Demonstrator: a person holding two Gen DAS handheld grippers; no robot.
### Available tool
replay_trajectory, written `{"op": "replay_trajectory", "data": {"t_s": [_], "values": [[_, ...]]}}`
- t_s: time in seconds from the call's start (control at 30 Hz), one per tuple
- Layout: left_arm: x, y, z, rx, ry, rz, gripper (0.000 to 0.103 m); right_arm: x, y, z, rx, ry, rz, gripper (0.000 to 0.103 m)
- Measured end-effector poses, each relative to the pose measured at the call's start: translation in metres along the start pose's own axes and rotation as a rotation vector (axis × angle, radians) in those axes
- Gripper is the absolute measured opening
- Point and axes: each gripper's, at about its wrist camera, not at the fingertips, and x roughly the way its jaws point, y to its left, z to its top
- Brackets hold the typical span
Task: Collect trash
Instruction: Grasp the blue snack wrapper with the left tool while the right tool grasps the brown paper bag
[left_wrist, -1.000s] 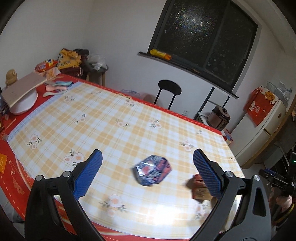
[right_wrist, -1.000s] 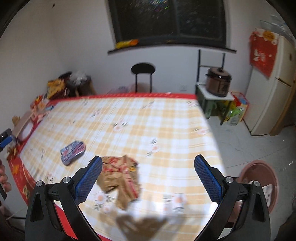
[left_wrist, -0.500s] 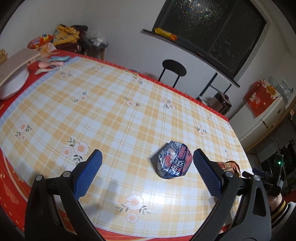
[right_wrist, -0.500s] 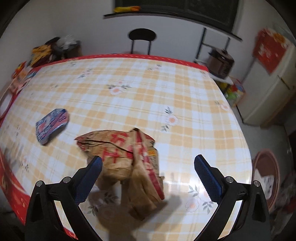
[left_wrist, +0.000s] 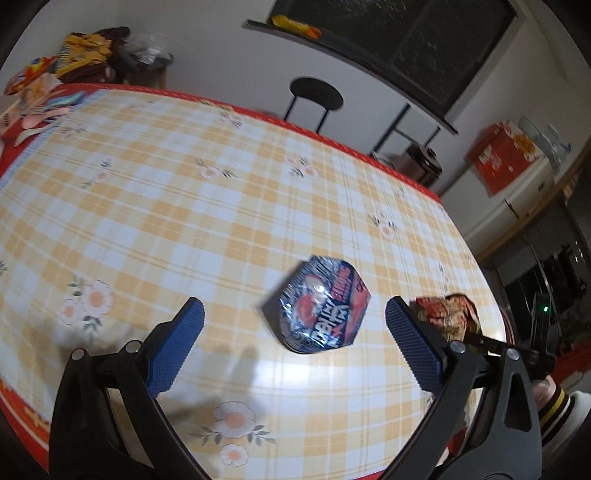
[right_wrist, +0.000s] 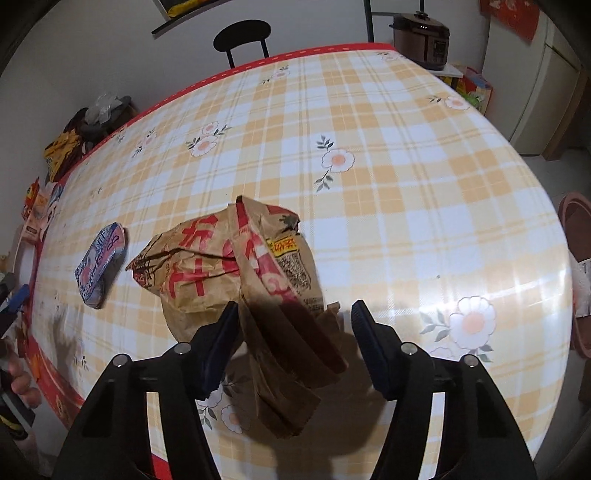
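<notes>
The worktop (right_wrist: 424, 155) lay mostly bare beyond the bag (right_wrist: 236, 273), giving open room there; its red near edge ran close behind the bag. The bag lay crumpled near that edge, its tail between the right gripper (right_wrist: 291, 317)'s closing jaws, not yet pinched; thin paper could slip or tear. Left of the bag, the wrapper (left_wrist: 319, 304) lay flat between the left gripper (left_wrist: 293, 325)'s wide, empty jaws; they might skate over it.

Bench cloth (left_wrist: 229, 206): orange-and-white check, flower prints, red border.
Chair (left_wrist: 316, 96): black, round-backed, beyond the far edge.
Rice cooker (right_wrist: 421, 33): dark, on a low stand.
Window (left_wrist: 417, 40): dark, above a sill.
</notes>
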Motion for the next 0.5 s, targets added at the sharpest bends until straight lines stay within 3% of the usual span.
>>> {"op": "replay_trajectory", "data": {"t_s": [0.17, 0.37, 0.5], "values": [[0.028, -0.005, -0.01, 0.007, 0.08, -0.032, 0.097, -0.002, 0.005, -0.002, -0.005, -0.011, 0.008, 0.045], [0.052, -0.014, -0.016, 0.06, 0.136, -0.022, 0.097, -0.014, 0.008, -0.001, -0.029, -0.038, 0.007, 0.043], [0.067, -0.033, -0.022, 0.184, 0.159, 0.014, 0.097, -0.021, 0.01, 0.0, -0.028, -0.057, 0.015, 0.043]]}}
